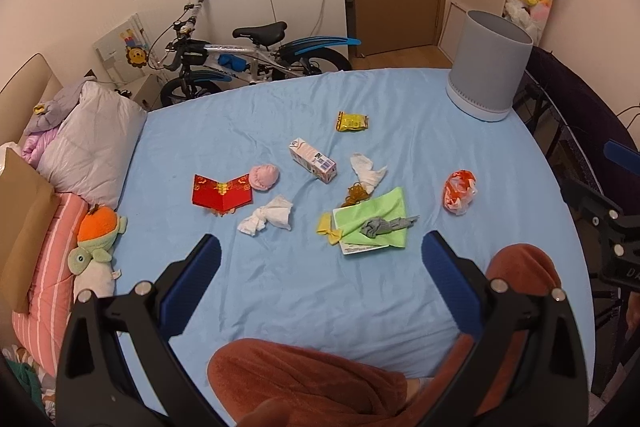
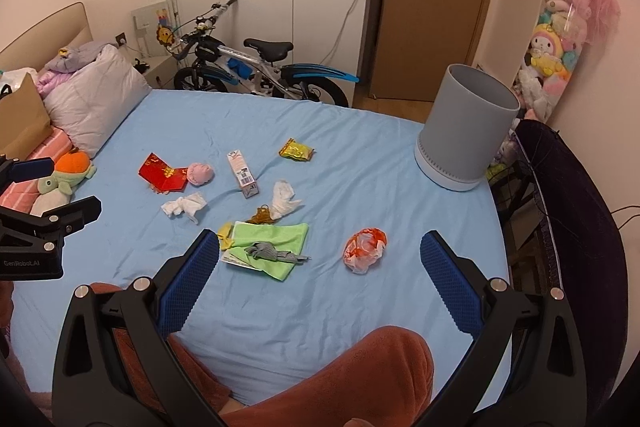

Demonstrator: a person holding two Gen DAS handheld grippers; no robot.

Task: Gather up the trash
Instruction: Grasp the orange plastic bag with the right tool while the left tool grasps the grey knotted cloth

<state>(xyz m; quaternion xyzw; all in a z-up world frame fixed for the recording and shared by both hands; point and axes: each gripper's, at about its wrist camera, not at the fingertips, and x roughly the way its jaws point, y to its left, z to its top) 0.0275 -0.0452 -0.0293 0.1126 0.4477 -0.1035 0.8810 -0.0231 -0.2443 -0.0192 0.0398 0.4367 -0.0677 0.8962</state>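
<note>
Trash lies on the blue bed sheet (image 1: 280,287): an orange plastic bag (image 1: 459,191) (image 2: 364,249), a yellow wrapper (image 1: 351,121) (image 2: 296,149), a small milk carton (image 1: 313,160) (image 2: 243,174), two crumpled white tissues (image 1: 267,215) (image 1: 367,171) and a card under a green cloth (image 1: 376,223) (image 2: 272,247). A grey bin (image 1: 488,67) (image 2: 466,129) stands at the far right of the bed. My left gripper (image 1: 320,251) and right gripper (image 2: 316,251) are both open and empty, held above the near part of the bed.
A red envelope (image 1: 222,191), a pink ball (image 1: 264,177), pillows (image 1: 92,143) and a plush toy (image 1: 96,239) lie on the left. A child's bicycle (image 1: 248,59) stands behind the bed. The person's knees in brown fabric (image 1: 320,387) are at the near edge. A dark chair (image 2: 568,207) stands on the right.
</note>
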